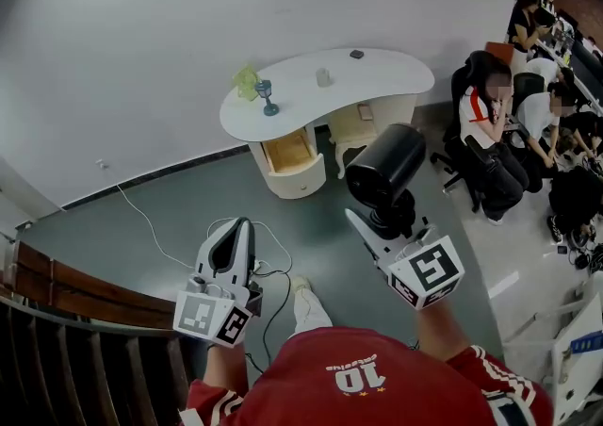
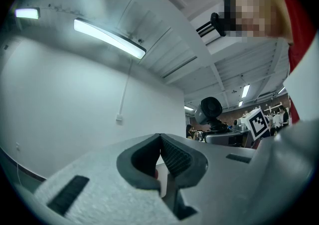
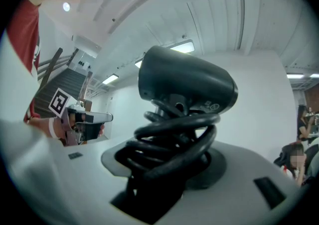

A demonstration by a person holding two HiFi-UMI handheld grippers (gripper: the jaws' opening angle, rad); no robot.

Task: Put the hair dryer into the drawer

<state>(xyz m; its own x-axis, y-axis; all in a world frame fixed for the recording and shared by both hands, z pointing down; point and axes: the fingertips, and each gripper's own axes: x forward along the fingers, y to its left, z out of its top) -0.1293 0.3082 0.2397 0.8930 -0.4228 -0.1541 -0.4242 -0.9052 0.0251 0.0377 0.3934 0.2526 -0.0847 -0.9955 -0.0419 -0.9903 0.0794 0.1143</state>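
Observation:
The black hair dryer [image 1: 384, 168] stands upright in my right gripper [image 1: 388, 217], which is shut on its handle with the black cord [image 3: 172, 142] coiled round it. In the right gripper view the dryer's barrel [image 3: 187, 82] fills the middle above the jaws. Further ahead on the floor stands a white curved desk [image 1: 377, 85], and its drawer [image 1: 288, 153] is pulled open, showing a wooden inside. My left gripper [image 1: 236, 226] hangs to the left of the dryer, shut with nothing in it; its dark pads [image 2: 172, 157] meet at the tips.
On the desk sit a small blue stand [image 1: 268, 97], a white cup [image 1: 323, 77] and a dark item [image 1: 356, 54]. A stool [image 1: 354, 128] is tucked under it. A white cable [image 1: 141, 219] trails over the floor. Seated people [image 1: 490, 132] are to the right, a wooden railing [image 1: 75, 294] to the left.

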